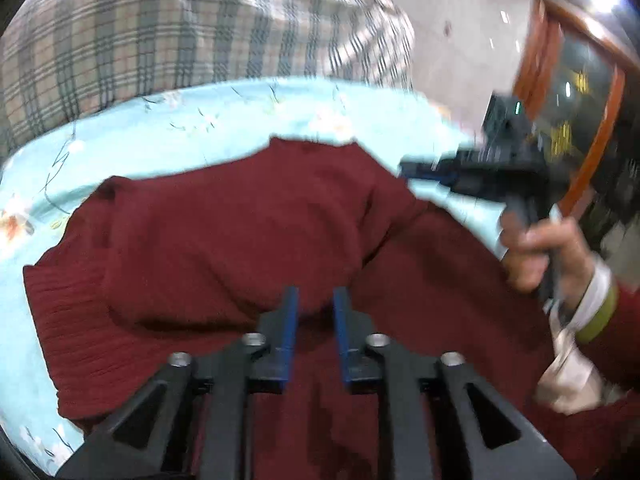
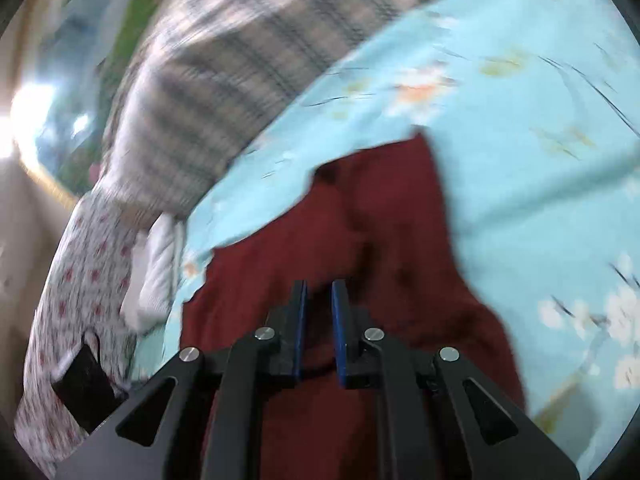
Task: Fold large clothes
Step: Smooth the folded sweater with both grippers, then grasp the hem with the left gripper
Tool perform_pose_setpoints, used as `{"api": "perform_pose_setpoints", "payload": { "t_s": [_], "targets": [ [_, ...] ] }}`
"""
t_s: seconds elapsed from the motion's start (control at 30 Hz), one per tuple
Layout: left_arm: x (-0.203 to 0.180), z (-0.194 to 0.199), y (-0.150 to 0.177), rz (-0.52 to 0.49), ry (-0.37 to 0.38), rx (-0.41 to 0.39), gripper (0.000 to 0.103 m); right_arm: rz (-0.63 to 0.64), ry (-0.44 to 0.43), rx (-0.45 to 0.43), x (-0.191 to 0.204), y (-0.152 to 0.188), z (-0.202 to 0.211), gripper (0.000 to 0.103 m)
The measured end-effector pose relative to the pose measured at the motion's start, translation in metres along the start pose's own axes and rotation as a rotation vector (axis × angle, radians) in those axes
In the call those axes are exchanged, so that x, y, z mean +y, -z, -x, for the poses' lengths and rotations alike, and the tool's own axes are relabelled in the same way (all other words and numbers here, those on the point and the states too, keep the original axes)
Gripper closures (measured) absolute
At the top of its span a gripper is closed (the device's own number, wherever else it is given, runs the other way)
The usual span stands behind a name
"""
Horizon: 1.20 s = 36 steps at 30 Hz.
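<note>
Now the red sweater (image 1: 224, 216) lies spread on the bed (image 1: 168, 128), flat for folding. Both the left hand-held gripper (image 1: 316, 300) and the right hand-held gripper (image 2: 319, 296) hover over it with fingers narrow, gripping nothing.

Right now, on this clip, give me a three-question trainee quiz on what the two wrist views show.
1. True or false: the sweater lies on a blue floral sheet.
2. Multiple choice: what lies behind the sheet? A) a plaid blanket B) a wooden chair C) a laundry basket
3. Fill in: in the left wrist view, the right gripper is seen above the sweater's ____ edge.

Key: 1 true. 2 A. 3 right. Note: the left gripper and the right one both have a gap between their fingers with nothing in it.
</note>
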<state>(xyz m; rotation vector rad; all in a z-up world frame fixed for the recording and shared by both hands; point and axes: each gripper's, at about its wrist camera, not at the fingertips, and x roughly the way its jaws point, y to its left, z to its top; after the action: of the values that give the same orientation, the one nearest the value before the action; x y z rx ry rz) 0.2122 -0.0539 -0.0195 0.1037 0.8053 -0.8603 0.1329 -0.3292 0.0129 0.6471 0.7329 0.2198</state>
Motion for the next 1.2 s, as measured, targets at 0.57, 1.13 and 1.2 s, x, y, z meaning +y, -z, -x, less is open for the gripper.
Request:
{"api": "perform_pose_setpoints", "payload": {
  "t_s": [0.57,1.13,1.2],
  "targets": [
    [0.069,-0.008,0.028,0.252,-0.209,0.082,0.053,0.048,0.106,0.193,0.004,0.035,-0.029,0.081],
    [0.061,0.105,0.150,0.555,-0.279,-0.002,0.025,-0.005,0.187,0.036,-0.027,0.099,0.092,0.049],
    [0.061,0.108,0.161,0.569,-0.277,0.008,0.025,-0.009,0.210,0.021,-0.034,0.105,0.105,0.049]
  ]
}}
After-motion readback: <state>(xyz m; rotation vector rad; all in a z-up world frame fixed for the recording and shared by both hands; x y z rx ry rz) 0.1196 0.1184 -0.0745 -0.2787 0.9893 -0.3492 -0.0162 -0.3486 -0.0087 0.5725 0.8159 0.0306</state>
